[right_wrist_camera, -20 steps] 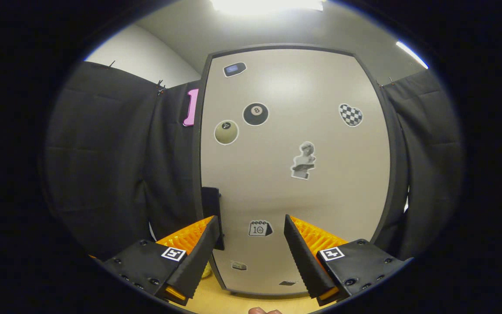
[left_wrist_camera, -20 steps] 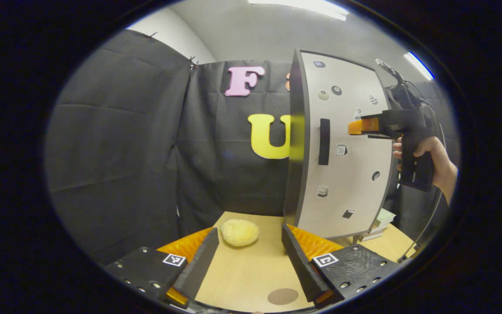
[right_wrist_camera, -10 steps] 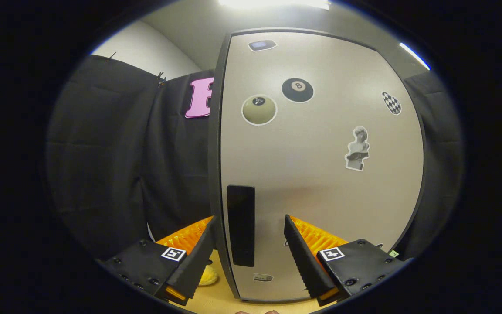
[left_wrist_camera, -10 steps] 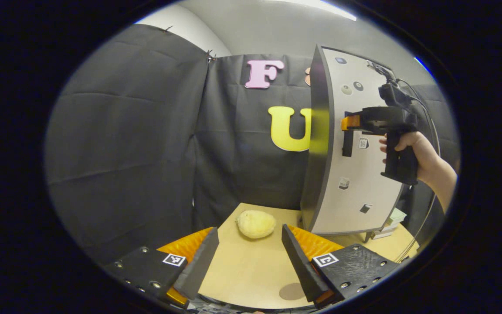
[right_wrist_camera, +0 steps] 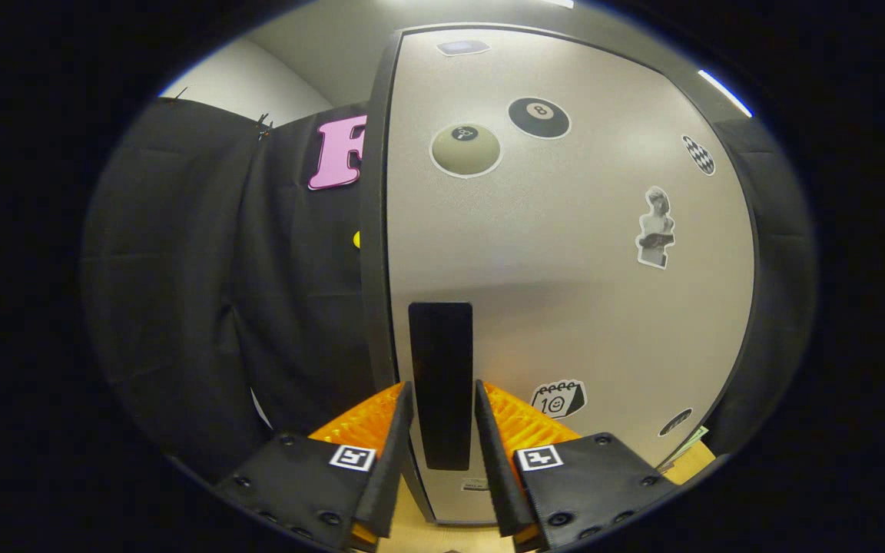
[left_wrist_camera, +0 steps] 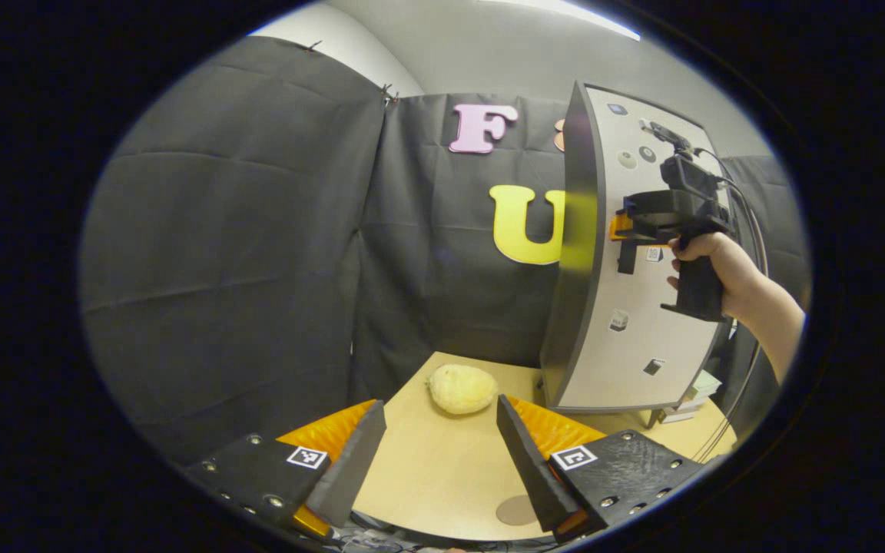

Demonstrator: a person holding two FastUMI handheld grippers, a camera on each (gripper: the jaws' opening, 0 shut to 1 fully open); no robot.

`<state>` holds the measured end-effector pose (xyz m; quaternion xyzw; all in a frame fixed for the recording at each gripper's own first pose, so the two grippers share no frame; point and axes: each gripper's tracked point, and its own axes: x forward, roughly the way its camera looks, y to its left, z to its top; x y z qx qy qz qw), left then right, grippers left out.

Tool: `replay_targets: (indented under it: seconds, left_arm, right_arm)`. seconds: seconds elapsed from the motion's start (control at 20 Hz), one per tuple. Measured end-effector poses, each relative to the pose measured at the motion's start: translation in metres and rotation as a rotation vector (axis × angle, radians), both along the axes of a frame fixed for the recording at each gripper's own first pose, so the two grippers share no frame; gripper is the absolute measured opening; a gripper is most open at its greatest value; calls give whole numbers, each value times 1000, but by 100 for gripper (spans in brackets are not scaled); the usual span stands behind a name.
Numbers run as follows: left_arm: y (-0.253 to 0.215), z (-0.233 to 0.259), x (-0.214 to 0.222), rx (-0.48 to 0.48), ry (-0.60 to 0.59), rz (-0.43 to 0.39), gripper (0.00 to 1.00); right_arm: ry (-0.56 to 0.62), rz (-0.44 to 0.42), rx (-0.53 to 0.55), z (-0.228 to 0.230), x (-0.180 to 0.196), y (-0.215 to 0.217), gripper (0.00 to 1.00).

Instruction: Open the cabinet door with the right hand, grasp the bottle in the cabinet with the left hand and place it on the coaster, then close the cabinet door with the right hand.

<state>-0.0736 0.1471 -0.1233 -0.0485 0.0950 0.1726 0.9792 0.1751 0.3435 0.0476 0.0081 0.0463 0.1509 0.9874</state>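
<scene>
Right tongs (right_wrist_camera: 438, 453) straddling upright black bar handle (right_wrist_camera: 440, 384) of grey stickered cabinet door (right_wrist_camera: 565, 292), contact unclear; left tongs (left_wrist_camera: 439, 453) agape, farther.

Left gripper view: the cabinet (left_wrist_camera: 634, 322) stands on the table (left_wrist_camera: 435, 476) at 2 o'clock, its door (left_wrist_camera: 642, 307) shut. A rounded object (left_wrist_camera: 462, 388) lies on the table at 12 o'clock, left of the cabinet's base. The coaster (left_wrist_camera: 515, 509) lies at 5 o'clock, beside the left gripper (left_wrist_camera: 441, 445). Right gripper view: the right gripper (right_wrist_camera: 441, 430) sits at the door handle (right_wrist_camera: 441, 376), one finger on either side, at 6 o'clock.
</scene>
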Motion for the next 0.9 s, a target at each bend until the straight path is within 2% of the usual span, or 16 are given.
replay_targets:
  seconds: [0.05,0.1,0.15,0.2,0.25,0.3,0.5,0.55,0.6,0.85,0.9]
  left_arm:
    - [1,0,-1,0,2,2,87]
    - [2,-3,-2,-1,5,7,87]
    - [3,-4,-3,-5,8,11,87]
    - [1,-6,-4,-11,10,11,87]
    - [0,-6,-5,-15,11,10,90]
    - [-1,-6,-5,-16,10,9,87]
    - [-7,-5,-8,-10,8,-3,87]
    - [-9,-4,-7,-9,6,-8,87]
    - [-12,-3,-7,-7,4,-14,87]
    - [-18,-8,-1,10,14,-25,87]
    - [-18,-8,0,8,15,-27,90]
  right_arm:
    - [8,-6,2,-1,0,0,44]
    - [26,-11,-5,-5,-1,0,33]
    - [40,-30,-28,-9,-1,-3,41]
    - [20,-23,-42,-6,1,-2,34]
    - [19,-18,-59,-7,0,-3,36]
    - [16,-13,-61,-8,0,-3,36]
    - [26,16,-51,-9,0,-2,23]
    - [25,27,-54,-7,-1,-2,22]
    - [30,38,-51,-10,-1,-1,13]
    - [25,79,-35,-9,-8,-5,12]
    - [21,87,-37,-9,-11,-7,12]
